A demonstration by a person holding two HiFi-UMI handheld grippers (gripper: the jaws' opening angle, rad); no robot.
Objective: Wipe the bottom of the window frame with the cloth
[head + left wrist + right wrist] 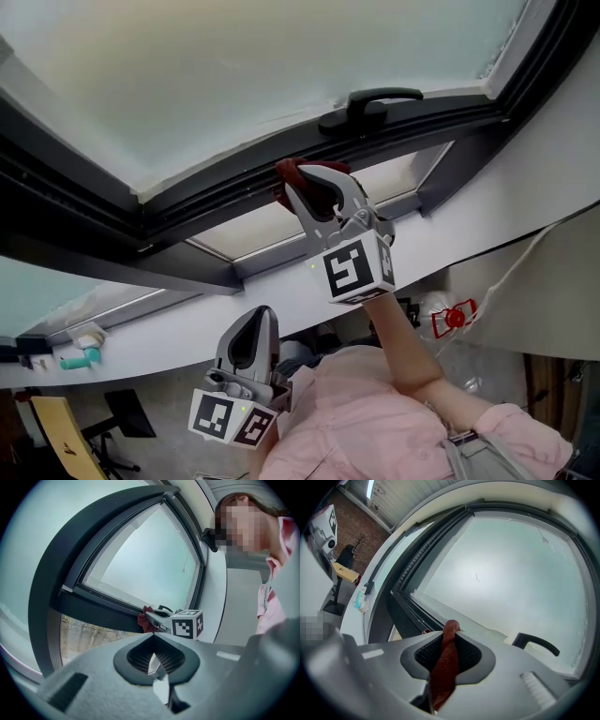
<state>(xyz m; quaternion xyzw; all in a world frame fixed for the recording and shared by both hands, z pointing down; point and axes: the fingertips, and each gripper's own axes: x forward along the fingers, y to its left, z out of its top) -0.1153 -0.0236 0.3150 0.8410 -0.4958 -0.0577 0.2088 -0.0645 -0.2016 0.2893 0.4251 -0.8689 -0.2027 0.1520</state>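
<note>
My right gripper is raised to the dark bottom rail of the window frame and is shut on a dark red cloth. The cloth's bunched end presses against the rail, left of the black window handle. From the right gripper view the cloth runs between the jaws and sticks out past their tips toward the frosted pane. My left gripper hangs low near the person's chest, jaws shut with nothing between them. The left gripper view shows the right gripper and the cloth at the frame.
A white sill curves below the window. A teal bottle lies on the sill at far left. A yellow stand is on the floor at lower left. The person's pink sleeve fills the bottom middle.
</note>
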